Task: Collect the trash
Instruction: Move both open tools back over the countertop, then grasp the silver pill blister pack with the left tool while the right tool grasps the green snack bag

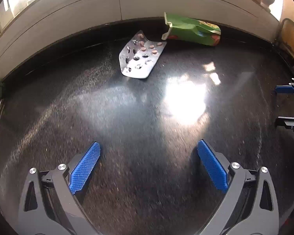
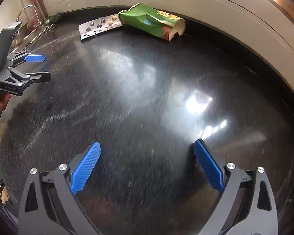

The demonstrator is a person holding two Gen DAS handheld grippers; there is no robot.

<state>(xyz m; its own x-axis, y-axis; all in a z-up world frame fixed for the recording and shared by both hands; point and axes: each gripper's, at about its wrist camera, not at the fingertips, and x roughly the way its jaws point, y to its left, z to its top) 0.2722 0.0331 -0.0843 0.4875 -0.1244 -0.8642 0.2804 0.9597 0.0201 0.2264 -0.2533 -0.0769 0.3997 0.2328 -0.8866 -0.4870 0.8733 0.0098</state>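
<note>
A silver blister pack [image 1: 140,57] with a few pink pills lies on the black countertop [image 1: 127,117], near the back wall. Beside it, to the right, a crushed green paper cup [image 1: 192,30] lies on its side. My left gripper [image 1: 148,148] hovers open over bare counter, well short of both. In the right wrist view the blister pack [image 2: 100,27] and the green cup [image 2: 152,22] lie far ahead, touching each other. My right gripper [image 2: 147,148] is open and holds nothing. The left gripper [image 2: 38,67] shows at the far left, open, held by a hand.
A pale tiled wall [image 1: 127,2] runs behind the countertop. A sink with a tap [image 2: 27,11] and some green leaves [image 2: 53,17] sit at the far left. Bright glare patches [image 1: 186,99] mark the counter. The right gripper's fingers [image 1: 284,89] show at the left view's right edge.
</note>
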